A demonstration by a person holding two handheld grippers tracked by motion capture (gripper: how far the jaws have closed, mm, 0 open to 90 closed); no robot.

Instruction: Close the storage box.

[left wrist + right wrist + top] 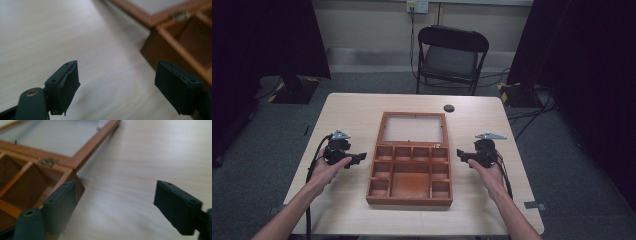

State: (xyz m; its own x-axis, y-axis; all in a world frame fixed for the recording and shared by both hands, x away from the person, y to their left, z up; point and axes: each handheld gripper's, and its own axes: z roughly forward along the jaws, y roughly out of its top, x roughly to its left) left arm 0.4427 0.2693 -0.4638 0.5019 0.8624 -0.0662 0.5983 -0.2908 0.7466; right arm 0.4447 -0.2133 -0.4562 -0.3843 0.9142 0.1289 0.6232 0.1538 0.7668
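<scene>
I can't make out anything inside the wooden box [410,172]; it lies open between my left gripper [358,159] and right gripper [460,155], both spread wide, holding nothing.

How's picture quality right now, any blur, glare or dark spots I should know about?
High view: table evenly lit, wooden box fairly sharp, side curtains nearly black. Left gripper view: left gripper crisp, box corner soft. Right gripper view: right gripper reasonably sharp, hinge blurred, lid panel pale with glare.
</scene>
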